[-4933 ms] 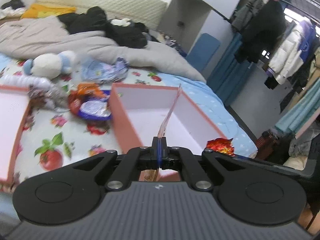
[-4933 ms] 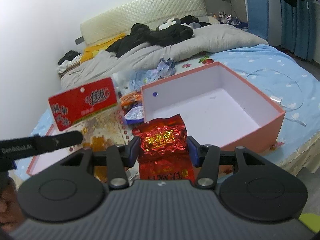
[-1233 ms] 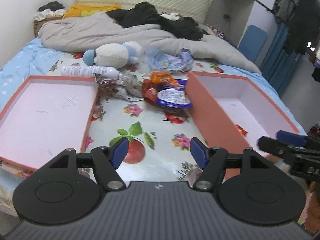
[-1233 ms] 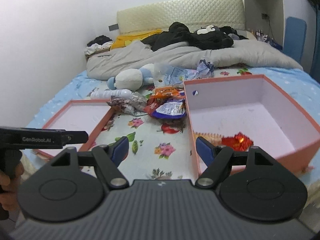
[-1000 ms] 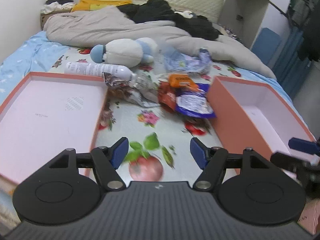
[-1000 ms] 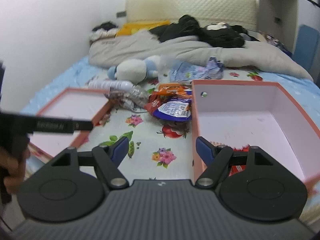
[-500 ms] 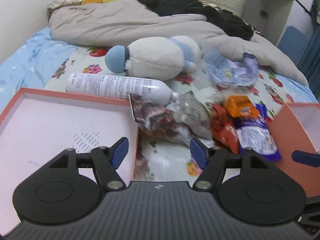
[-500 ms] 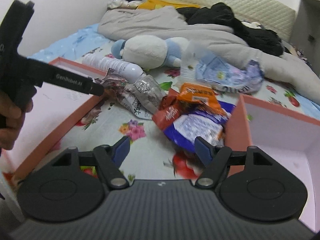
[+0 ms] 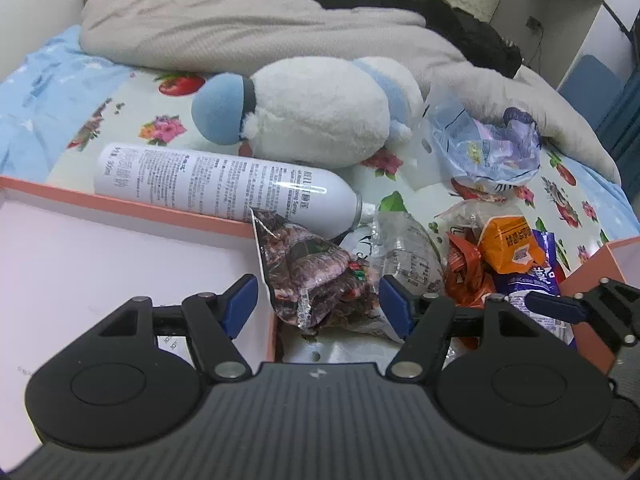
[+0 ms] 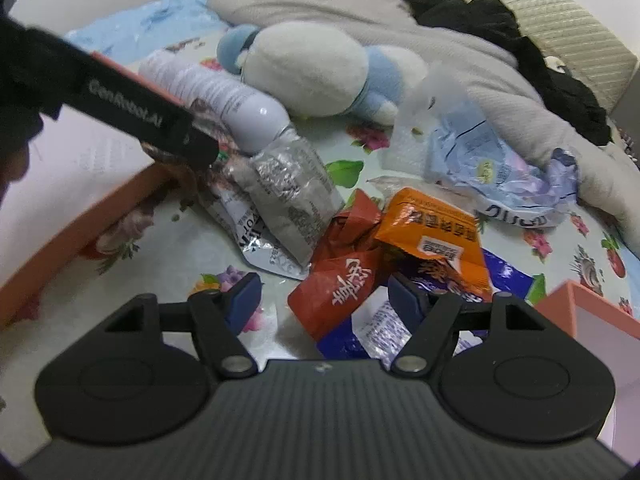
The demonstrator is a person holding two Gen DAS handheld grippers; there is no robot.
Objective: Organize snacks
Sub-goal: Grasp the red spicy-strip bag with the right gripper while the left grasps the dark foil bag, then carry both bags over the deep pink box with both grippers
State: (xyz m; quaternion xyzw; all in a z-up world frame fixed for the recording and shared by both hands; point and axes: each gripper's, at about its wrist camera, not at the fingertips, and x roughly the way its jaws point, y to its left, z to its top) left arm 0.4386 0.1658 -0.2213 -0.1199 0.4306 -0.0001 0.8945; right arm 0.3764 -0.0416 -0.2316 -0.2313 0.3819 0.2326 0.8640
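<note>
My left gripper [image 9: 317, 306] is open, low over the snack pile on the bed. A crumpled brown foil packet [image 9: 308, 276] lies between its blue pads, unpressed, at the corner of the left pink box [image 9: 120, 204]. My right gripper [image 10: 324, 302] is open too, with a red-orange packet [image 10: 336, 292] between its jaws and no pad pressing it. Around that lie an orange packet [image 10: 428, 232], a purple packet [image 10: 508, 276] and a silver packet [image 10: 288, 196]. One left finger [image 10: 168, 128] crosses the right wrist view at the upper left.
A white spray can [image 9: 224, 188] and a plush toy [image 9: 320, 116] lie just behind the pile. A crumpled blue-white bag [image 9: 488, 148] is at the back right. The right pink box [image 10: 580, 296] borders the pile. A grey duvet [image 9: 240, 28] covers the far bed.
Both grippers, earlier shut on packets over the right box, are open and have moved forward and down from the bed's edge to the snack pile, which now fills both views.
</note>
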